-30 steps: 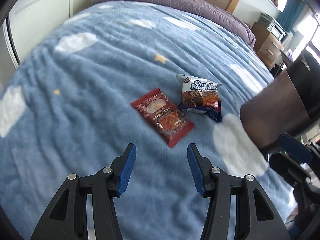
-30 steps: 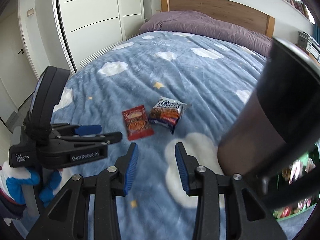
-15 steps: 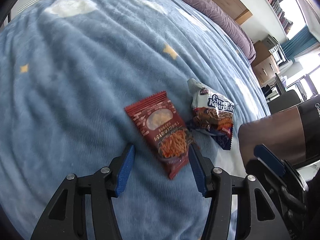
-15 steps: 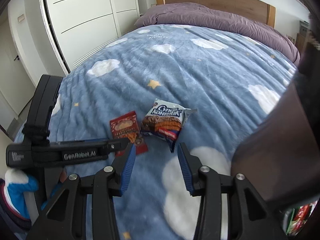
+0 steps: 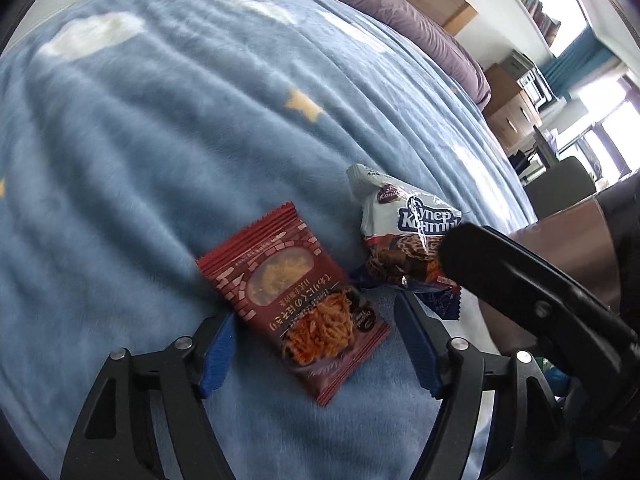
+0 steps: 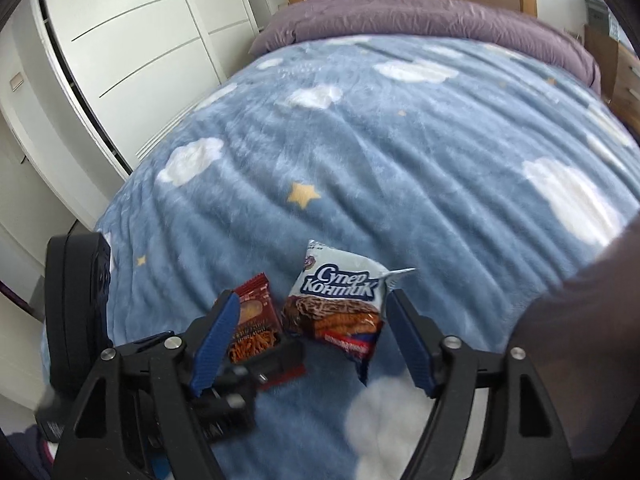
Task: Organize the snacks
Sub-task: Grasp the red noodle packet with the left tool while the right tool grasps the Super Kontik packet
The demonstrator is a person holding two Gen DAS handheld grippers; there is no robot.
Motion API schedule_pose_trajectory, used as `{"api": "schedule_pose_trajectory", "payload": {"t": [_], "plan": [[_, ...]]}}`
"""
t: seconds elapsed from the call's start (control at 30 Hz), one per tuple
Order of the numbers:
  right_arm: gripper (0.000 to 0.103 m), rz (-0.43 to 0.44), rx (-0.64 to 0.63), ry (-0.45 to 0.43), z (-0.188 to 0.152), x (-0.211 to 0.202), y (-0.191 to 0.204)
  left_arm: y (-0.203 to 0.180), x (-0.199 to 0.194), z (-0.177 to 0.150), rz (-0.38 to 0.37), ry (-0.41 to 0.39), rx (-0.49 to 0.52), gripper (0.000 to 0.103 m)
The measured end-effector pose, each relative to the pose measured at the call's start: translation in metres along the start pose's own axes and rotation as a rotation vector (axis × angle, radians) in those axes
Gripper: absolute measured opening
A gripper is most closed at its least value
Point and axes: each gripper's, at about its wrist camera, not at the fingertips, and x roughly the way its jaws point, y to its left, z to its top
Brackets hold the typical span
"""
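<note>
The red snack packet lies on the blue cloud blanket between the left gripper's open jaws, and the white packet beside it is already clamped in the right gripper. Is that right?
Not quite. The right gripper is not clamped: the right wrist view shows its jaws wide open on either side of the white packet, clear of it. The rest holds: the red snack packet lies on the blanket between the left gripper's open jaws.

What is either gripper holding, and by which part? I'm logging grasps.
Nothing yet. The left gripper straddles the red packet, the right gripper the white packet; both jaws just opened wider.
</note>
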Motion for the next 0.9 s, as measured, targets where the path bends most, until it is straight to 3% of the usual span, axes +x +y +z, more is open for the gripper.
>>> {"api": "schedule_pose_trajectory", "payload": {"t": [0.4, 0.7, 0.77, 0.83, 0.9], "plan": [[0.103, -0.028, 0.064, 0.062, 0.004, 0.026, -0.013, 0.001, 0.003, 0.008, 0.006, -0.002, 0.048, 0.064], [0.103, -0.074, 0.087, 0.068, 0.005, 0.031, -0.014, 0.005, 0.005, 0.011, 0.066, 0.015, 0.073, 0.042], [0.103, -0.085, 0.092, 0.073, 0.006, 0.032, -0.015, 0.007, 0.006, 0.014, 0.082, 0.014, 0.072, 0.035], [0.103, -0.091, 0.104, 0.072, 0.005, 0.031, -0.018, 0.011, 0.007, 0.016, 0.094, 0.012, 0.066, 0.019], [0.103, -0.095, 0.117, 0.070, 0.003, 0.030, -0.020, 0.019, 0.006, 0.019, 0.079, 0.019, 0.047, 0.015]]}}
